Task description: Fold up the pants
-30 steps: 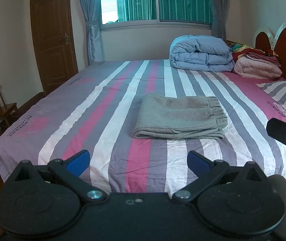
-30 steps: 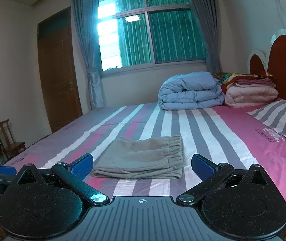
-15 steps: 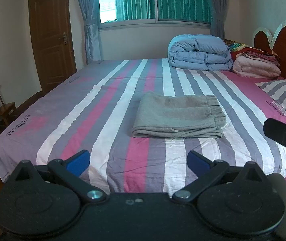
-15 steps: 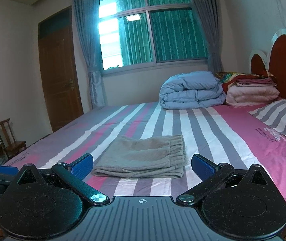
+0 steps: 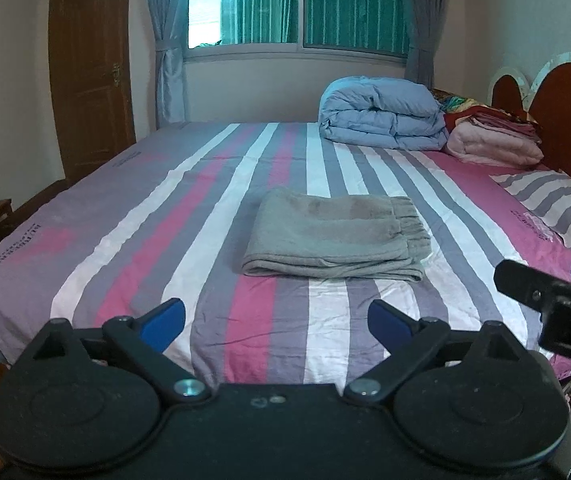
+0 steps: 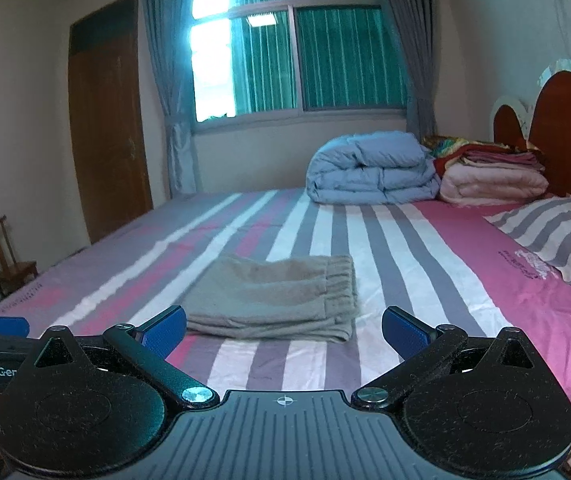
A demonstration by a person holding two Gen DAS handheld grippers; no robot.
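Both grippers farther back from one folded pants (image 5: 335, 238) now.

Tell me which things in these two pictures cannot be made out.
- Inner layers of the folded grey pants: both views, covered by the top layer.
- Small print on the striped bedsheet: left wrist view, too small to read.
- Lettering on the right gripper: left wrist view, cut off by the frame edge.
- Wooden chair: right wrist view, blurred and partly cut off.
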